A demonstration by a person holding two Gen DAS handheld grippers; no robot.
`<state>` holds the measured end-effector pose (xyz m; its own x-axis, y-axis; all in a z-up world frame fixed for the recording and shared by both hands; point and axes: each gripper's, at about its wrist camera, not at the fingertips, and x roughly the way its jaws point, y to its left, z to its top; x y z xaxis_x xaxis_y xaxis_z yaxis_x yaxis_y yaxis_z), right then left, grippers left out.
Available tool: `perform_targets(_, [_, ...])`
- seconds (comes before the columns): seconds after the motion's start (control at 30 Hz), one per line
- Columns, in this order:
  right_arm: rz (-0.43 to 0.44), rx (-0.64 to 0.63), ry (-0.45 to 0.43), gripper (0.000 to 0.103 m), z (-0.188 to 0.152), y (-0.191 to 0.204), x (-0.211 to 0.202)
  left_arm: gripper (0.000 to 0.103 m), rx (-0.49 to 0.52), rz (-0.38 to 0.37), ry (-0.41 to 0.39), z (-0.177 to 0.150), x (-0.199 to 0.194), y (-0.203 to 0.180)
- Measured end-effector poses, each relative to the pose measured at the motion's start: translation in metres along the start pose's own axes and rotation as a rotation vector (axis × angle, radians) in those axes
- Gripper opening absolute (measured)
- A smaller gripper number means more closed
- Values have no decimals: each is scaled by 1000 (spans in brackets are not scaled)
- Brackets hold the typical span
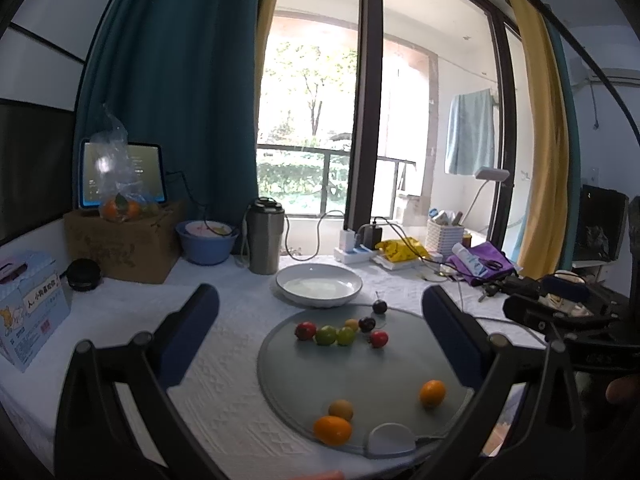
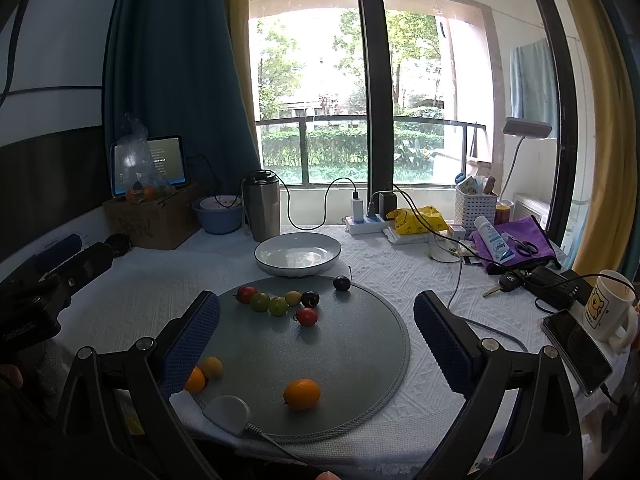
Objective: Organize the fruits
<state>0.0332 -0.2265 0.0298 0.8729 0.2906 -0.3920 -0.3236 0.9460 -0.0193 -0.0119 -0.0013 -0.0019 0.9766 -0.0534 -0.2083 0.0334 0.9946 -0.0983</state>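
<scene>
Right now both tongs are hanging wide open over the table, holding nothing: the left tongs [image 1: 320, 320] and the right tongs [image 2: 316, 320]. Under them a round gray mat [image 2: 360, 360] is lying on the white tablecloth [image 2: 400, 276]. Small fruits [image 2: 279, 305] are sitting in a bunch at the mat's far side, and three orange ones [image 2: 301, 393] are sitting near its front. Behind the mat a white bowl [image 2: 297, 256] is sitting empty. A big window [image 2: 344, 80] is letting light in.

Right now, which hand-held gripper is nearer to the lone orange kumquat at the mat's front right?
Right. The right hand-held gripper has the kumquat just ahead between its open fingers; for the left hand-held gripper it lies beside its right finger.
</scene>
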Motion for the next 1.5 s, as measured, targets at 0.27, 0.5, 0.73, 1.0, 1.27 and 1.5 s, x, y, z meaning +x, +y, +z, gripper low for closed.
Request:
perform_targets(0.27, [1, 0, 1, 99, -1, -1, 0, 102, 3, -10, 3, 1, 0, -1])
perform_targets(0.5, [1, -1, 3, 99, -2, -1, 0, 102, 4, -17, 3, 2, 1, -1])
perform_targets(0.73, [0, -1, 4, 99, -1, -1, 0, 102, 4, -17, 2, 1, 0, -2])
perform_targets(1.0, [0, -1, 5, 99, -2, 0, 0, 102, 4, -20, 4, 1, 0, -2])
perform_targets(1.27, [-1, -2, 5, 99, -1, 0, 1, 102, 5, -19, 4, 1, 0, -3])
perform_targets(1.5, [1, -2, 4, 99, -2, 0, 0, 102, 10, -26, 1, 2, -2, -6])
